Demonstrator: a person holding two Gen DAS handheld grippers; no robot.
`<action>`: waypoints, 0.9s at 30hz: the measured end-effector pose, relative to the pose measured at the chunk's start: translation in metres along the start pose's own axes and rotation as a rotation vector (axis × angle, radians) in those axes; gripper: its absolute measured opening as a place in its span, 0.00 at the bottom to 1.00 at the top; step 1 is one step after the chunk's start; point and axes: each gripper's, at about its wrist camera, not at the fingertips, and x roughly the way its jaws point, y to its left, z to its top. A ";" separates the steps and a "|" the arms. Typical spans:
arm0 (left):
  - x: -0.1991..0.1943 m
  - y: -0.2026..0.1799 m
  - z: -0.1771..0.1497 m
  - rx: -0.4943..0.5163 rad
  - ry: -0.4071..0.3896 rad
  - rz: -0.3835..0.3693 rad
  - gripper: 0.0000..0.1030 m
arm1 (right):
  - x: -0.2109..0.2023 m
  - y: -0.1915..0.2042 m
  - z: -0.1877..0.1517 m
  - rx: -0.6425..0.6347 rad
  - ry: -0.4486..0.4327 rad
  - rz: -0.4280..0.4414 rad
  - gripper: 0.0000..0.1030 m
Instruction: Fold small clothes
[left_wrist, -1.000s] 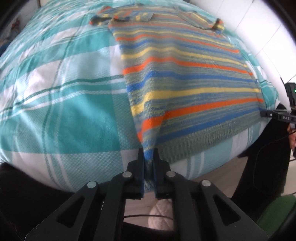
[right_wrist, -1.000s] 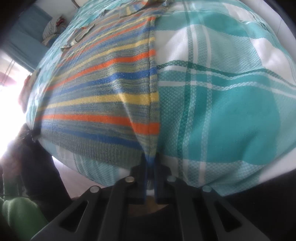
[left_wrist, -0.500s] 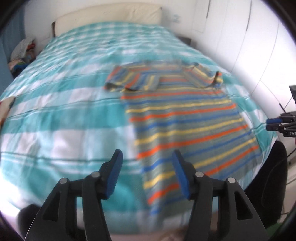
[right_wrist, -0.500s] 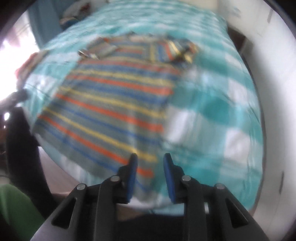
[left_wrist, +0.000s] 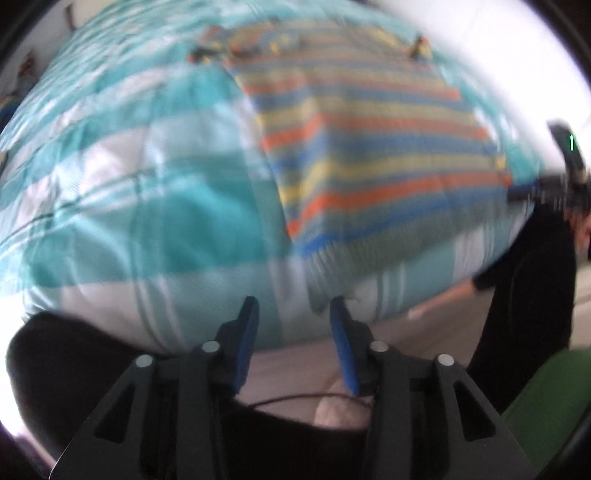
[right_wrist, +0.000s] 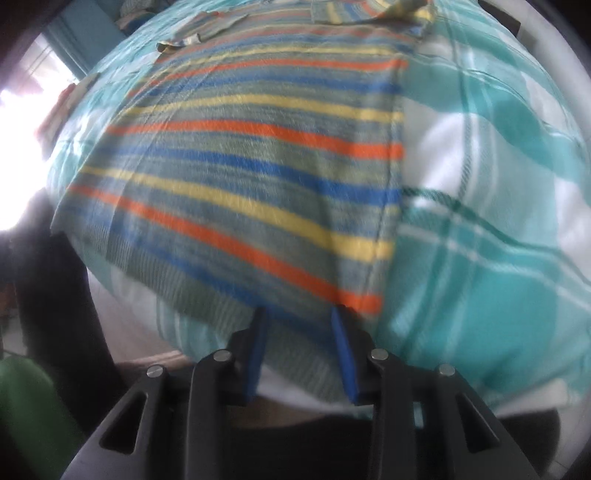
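Note:
A striped sweater (left_wrist: 369, 147) in orange, blue, yellow and grey lies flat on a teal plaid bedspread (left_wrist: 129, 192), its hem at the bed's near edge. My left gripper (left_wrist: 295, 310) hangs over that edge by the sweater's lower left corner. Its jaws are closing, the corner sits just inside the right finger (left_wrist: 341, 332), and no pad presses on it. My right gripper (right_wrist: 300, 317) is low over the sweater (right_wrist: 258, 177) near its lower right corner. Its jaws are opening, with the ribbed hem loose between them. The right gripper (left_wrist: 546, 188) also shows blurred past the sweater's right side.
The bedspread (right_wrist: 498, 240) drops to the floor (left_wrist: 424, 325) just in front of both grippers. A person's dark sleeve (left_wrist: 524, 266) hangs at the bed's right side. A green object (left_wrist: 546, 406) sits lower right. Loose clothes (right_wrist: 136, 14) lie far back.
A second ago both grippers were shut on the sweater's lower corners. They let go, lifted back, and now sit low at the hem again with their jaws apart.

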 end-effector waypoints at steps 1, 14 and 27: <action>-0.011 0.003 0.013 -0.041 -0.074 -0.016 0.60 | -0.013 0.003 0.001 -0.029 -0.016 -0.030 0.34; 0.082 -0.057 0.067 0.075 -0.303 0.128 0.89 | -0.076 0.023 0.216 -0.106 -0.336 -0.123 0.59; 0.085 -0.060 0.065 0.068 -0.302 0.108 0.93 | -0.005 -0.098 0.269 0.301 -0.517 -0.011 0.04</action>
